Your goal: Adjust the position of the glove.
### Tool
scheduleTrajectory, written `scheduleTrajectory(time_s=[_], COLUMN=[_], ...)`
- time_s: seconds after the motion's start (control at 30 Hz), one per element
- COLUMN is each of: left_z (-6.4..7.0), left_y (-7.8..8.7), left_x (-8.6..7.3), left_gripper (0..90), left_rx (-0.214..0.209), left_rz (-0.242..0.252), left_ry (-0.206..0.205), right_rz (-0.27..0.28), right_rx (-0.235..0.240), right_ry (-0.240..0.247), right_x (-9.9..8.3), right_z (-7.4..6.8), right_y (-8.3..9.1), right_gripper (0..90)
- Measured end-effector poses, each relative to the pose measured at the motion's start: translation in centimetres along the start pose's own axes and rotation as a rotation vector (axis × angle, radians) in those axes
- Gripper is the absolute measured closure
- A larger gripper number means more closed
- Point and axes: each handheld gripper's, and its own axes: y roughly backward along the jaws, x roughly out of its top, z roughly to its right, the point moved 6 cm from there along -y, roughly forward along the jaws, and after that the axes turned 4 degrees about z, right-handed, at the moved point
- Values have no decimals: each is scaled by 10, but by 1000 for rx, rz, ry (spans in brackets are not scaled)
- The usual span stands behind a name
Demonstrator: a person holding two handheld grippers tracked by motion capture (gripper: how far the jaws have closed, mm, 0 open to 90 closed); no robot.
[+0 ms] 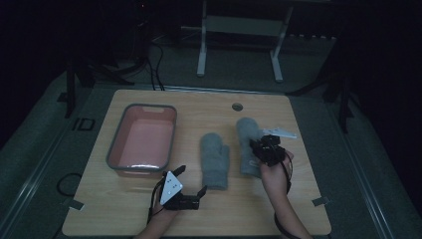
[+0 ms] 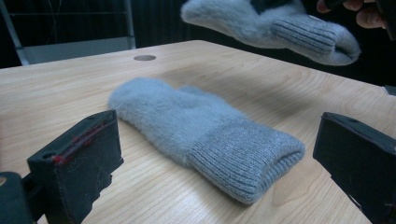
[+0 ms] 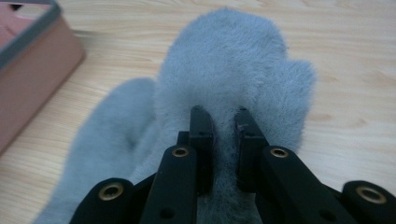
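Note:
Two fluffy grey mittens are on the wooden table (image 1: 124,209). One mitten (image 1: 215,159) (image 2: 201,126) lies flat in the middle, cuff towards me. My left gripper (image 1: 190,179) (image 2: 218,128) is open wide just in front of its cuff, one jaw on each side and not touching it. My right gripper (image 1: 257,148) (image 3: 222,116) is shut on the fur of the second mitten (image 1: 247,139) (image 3: 233,65). The left gripper view shows that held mitten (image 2: 275,28) lifted off the table. The flat mitten (image 3: 107,135) lies below and to the left of the held one.
A pink basin (image 1: 144,139) (image 3: 28,60) with a grey rim stands at the left of the table and looks empty. A round cable hole (image 1: 237,106) (image 2: 144,58) sits near the far edge. Behind the table are a white frame (image 1: 239,30) and floor cables.

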Motion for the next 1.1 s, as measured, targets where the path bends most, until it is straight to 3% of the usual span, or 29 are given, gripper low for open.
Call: scheduleTrajectory(time_s=[0.27, 0.47, 0.67, 0.77, 0.87, 1.0, 1.1], left_z=[1, 1, 1, 3, 3, 2, 2], left_y=[0, 1, 1, 2, 2, 2, 2], left_x=[0, 0, 0, 0, 0, 0, 0], left_gripper=[13, 13, 13, 13, 13, 13, 13], left_rx=[-2, -8, -11, -23, -23, -27, -29], left_rz=[3, 3, 3, 3, 4, 5, 4], left_ry=[-14, -7, -10, -8, -9, -2, -1], right_rz=[27, 2, -37, -61, -61, -93, -110], right_rx=[104, 113, 102, 125, 119, 88, 119], right_ry=[14, 5, -7, -16, -14, -8, -36], right_x=[10, 1, -15, -25, -27, -43, -49], right_z=[-50, -80, -92, -98, -98, -98, -99], right_y=[-6, -18, -31, -37, -38, -51, -59], right_gripper=[810, 811, 811, 810, 810, 803, 774])
